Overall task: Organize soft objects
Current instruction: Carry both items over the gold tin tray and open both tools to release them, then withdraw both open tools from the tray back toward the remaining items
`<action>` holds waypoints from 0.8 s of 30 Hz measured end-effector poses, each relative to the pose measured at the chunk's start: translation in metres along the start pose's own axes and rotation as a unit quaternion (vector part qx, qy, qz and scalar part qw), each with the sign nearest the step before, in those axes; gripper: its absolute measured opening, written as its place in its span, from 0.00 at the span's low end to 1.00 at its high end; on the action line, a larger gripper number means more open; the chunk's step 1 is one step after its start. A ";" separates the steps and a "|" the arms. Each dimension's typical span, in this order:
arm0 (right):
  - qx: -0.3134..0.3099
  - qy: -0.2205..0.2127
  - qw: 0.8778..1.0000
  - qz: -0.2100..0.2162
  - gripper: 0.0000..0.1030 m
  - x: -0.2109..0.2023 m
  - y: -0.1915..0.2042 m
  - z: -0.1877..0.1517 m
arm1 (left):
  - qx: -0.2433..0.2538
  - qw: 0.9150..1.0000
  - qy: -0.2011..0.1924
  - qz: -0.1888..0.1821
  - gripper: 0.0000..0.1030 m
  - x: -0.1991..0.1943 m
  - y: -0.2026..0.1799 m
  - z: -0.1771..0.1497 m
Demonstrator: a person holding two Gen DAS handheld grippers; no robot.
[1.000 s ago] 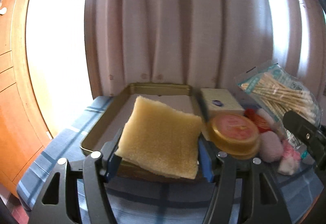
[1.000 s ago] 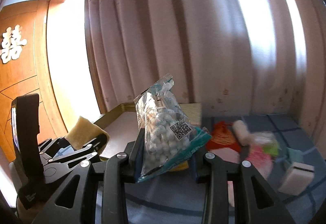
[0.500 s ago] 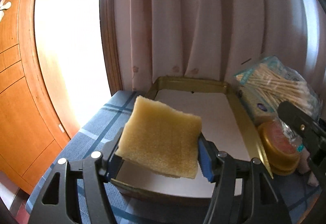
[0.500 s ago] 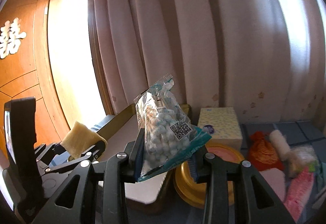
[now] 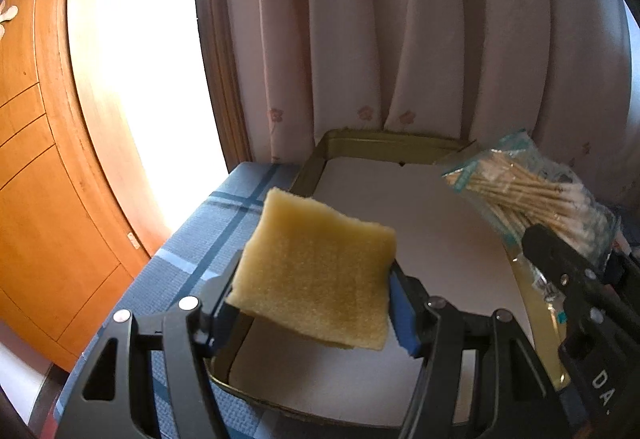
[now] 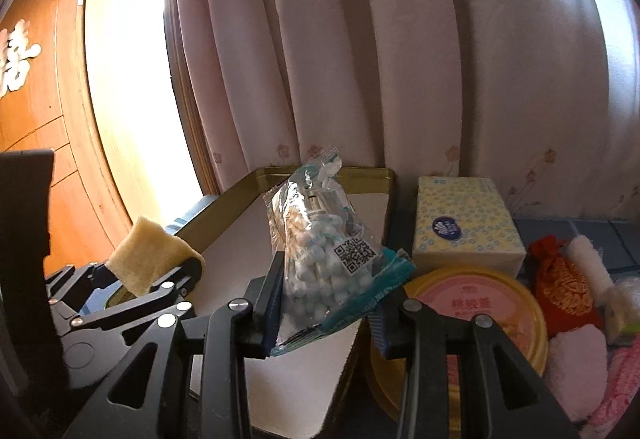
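Note:
My left gripper (image 5: 316, 307) is shut on a yellow sponge (image 5: 316, 271) and holds it above the near left corner of a gold tray (image 5: 384, 137) with a white floor. My right gripper (image 6: 324, 313) is shut on a clear bag of cotton swabs (image 6: 320, 259) and holds it over the tray's right side (image 6: 360, 171). The bag of cotton swabs also shows at the right of the left wrist view (image 5: 532, 195). The sponge and left gripper show at the left of the right wrist view (image 6: 154, 259).
Right of the tray lie a yellow tissue pack (image 6: 464, 223), a round gold tin with a pink lid (image 6: 476, 315), a red pouch (image 6: 564, 287) and pink and white soft items (image 6: 576, 363). The blue plaid tabletop (image 5: 200, 251) ends at the left. A curtain hangs behind.
Both grippers have swung left with their loads. The sponge now hangs over the tray's near left corner, and the swab bag has come over the tray's right side.

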State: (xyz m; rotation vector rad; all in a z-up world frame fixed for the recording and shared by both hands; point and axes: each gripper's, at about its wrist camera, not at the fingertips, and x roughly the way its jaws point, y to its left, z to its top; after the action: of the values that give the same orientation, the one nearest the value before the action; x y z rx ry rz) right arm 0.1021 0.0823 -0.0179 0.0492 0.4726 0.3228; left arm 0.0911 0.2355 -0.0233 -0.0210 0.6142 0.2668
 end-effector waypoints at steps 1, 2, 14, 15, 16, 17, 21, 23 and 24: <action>-0.001 -0.001 1.000 0.000 0.39 0.000 0.000 0.000 | -0.001 1.000 0.002 0.001 0.62 0.003 0.001 0.000; -0.001 -0.001 1.000 0.003 0.39 0.000 0.001 0.000 | -0.002 1.000 0.005 0.002 0.63 0.004 0.001 0.001; -0.002 -0.044 0.999 -0.002 0.83 -0.016 0.004 -0.004 | -0.015 1.000 -0.004 0.023 0.96 0.004 0.006 0.001; 0.002 -0.058 0.998 -0.005 0.83 -0.021 0.002 -0.004 | -0.015 0.999 -0.010 0.026 0.97 0.001 0.006 0.001; 0.004 -0.073 0.997 -0.008 0.83 -0.027 0.002 -0.006 | -0.013 0.999 -0.018 0.033 0.97 -0.002 0.004 0.000; 0.002 -0.085 0.996 -0.014 0.83 -0.031 0.002 -0.006 | -0.012 0.999 -0.022 0.035 0.99 -0.003 0.004 0.000; -0.019 -0.123 0.991 -0.057 0.83 -0.046 0.008 -0.009 | -0.019 0.998 -0.046 0.050 0.99 -0.014 0.006 -0.001; -0.016 -0.135 0.988 -0.068 0.83 -0.051 0.006 -0.007 | -0.028 0.997 -0.055 0.054 0.99 -0.018 0.009 -0.001; -0.014 -0.140 0.987 -0.076 0.83 -0.053 0.005 -0.007 | -0.033 0.996 -0.058 0.055 0.99 -0.020 0.011 -0.001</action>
State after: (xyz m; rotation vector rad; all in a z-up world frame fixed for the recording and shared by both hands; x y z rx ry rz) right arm 0.0532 0.0704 -0.0004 0.0301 0.1909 0.1683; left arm 0.0723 0.2415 -0.0125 -0.0338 0.4918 0.3929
